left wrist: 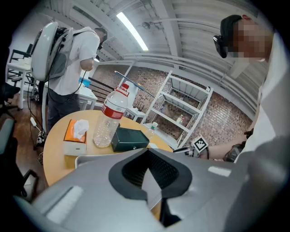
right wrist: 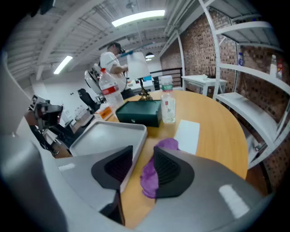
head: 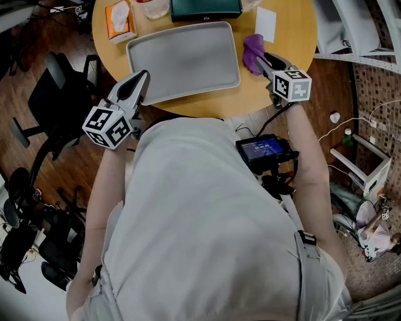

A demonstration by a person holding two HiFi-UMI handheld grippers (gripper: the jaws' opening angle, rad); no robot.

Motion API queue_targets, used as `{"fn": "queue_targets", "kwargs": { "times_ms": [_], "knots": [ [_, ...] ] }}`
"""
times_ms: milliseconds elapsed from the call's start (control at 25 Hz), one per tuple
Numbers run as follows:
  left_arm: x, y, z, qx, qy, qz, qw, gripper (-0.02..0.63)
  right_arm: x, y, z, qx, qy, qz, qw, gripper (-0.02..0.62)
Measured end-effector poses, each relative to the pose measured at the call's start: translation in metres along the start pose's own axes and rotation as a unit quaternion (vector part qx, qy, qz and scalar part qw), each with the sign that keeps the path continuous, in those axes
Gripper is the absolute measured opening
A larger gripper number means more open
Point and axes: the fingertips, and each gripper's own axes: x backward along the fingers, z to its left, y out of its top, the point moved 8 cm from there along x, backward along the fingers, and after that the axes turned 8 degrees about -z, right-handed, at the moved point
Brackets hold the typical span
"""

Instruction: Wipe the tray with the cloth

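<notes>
1. Right gripper (head: pixel 266 61) has its jaws apart, straddling the purple cloth (head: pixel 252 50), which lies on the table just right of the tray (head: pixel 182 63). It's lined up to pinch.
2. Left gripper (head: pixel 139 81) has its jaws together and empty, parked at the tray's near corner, out of the way.

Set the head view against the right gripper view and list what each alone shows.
Only the head view: the marker cube on the right tool and the lit screen at the person's chest. Only the right gripper view: ceiling lights and a standing person in the background. Both: the tray, the purple cloth beside it, the green box and the white paper.
</notes>
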Motion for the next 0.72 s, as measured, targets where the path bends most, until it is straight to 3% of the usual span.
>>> {"fn": "queue_targets", "kwargs": {
  "times_ms": [120,320,480,720],
  "knots": [
    [0.007,0.003,-0.002,-0.002,0.004,0.0,1.0,0.0,-0.018,-0.01,-0.026,-0.01,-0.036,0.065,0.997,0.238],
    [0.023,0.001,0.001,0.004,0.03,-0.006,0.9995,0.0,-0.054,-0.023,-0.054,-0.033,-0.059,0.151,0.986,0.265],
    [0.046,-0.002,0.003,0.01,0.06,-0.016,0.998,0.0,-0.074,-0.036,-0.056,-0.026,-0.062,0.207,0.976,0.256],
    [0.06,-0.004,0.02,0.018,0.083,-0.027,0.996,0.0,-0.088,-0.044,-0.06,-0.017,-0.085,0.216,0.972,0.128]
  ]
}}
